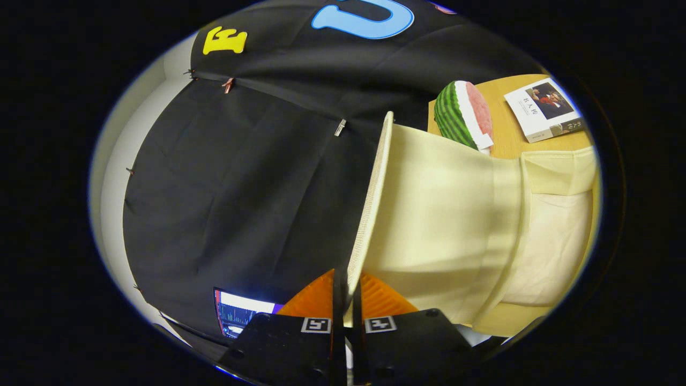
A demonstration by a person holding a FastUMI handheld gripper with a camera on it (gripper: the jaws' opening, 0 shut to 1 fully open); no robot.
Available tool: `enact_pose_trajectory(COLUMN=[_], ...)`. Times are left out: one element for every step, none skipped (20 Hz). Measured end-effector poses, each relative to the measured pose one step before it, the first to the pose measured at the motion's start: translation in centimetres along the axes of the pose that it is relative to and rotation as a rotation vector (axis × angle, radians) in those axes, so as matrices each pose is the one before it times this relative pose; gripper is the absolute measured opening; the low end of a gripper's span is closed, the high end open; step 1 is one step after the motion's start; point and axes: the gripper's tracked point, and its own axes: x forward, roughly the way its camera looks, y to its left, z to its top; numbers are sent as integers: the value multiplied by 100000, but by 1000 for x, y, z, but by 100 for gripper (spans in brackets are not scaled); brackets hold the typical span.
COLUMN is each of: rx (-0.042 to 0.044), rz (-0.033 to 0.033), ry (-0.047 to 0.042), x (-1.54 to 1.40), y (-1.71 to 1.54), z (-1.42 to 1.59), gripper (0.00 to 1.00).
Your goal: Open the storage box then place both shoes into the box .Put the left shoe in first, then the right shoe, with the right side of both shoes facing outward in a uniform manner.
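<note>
Jaws (347, 300) pinched nearly closed on the edge of the box's lid (429, 225), swung up toward 12 o'clock: opening under way, both shoes presumably unplaced.

Gripper (347, 292) jaws pinch the storage box lid (370, 209) edge

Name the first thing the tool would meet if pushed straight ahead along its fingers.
The tool is already shut on the storage box lid; straight on, it likely slides along that lid, then reaches the black cloth wall, though depth is unclear.
</note>
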Motion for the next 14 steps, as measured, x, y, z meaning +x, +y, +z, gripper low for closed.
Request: enact_pose_trajectory(rx=[-2258, -2422, -2602, -2892, -3238, -3249, -2492, -1964, -2235, -2911, -3914, -4264, -4314, -3828], rz=[-1803, -2292, -1176, -2427, -2686, -3012, -3307, -4513, -4275, -4818, -5312, -6206, -6516, -6708], ry=[-1622, -1130, -898, -1306, -2417, -3291, -3935, -3435, -2801, -2081, -1624, -2026, -2094, -1248], x=[-1388, 490, -712, -1127, -1087, -1106, -1446, -1398, -1343, -1574, -1382, -1271, -1080, -757], y=[-299, -396, -292, -523, -727, -1097, -1442, -1663, -1958, -2051, -2383, -2578, -2835, -2902], z=[446, 280, -139, 846, 741, 723, 1084, 837, 714, 302, 292, 139, 101, -207], gripper=[15, 42, 70, 97, 97, 97, 98, 98, 98, 98, 98, 98, 98, 98])
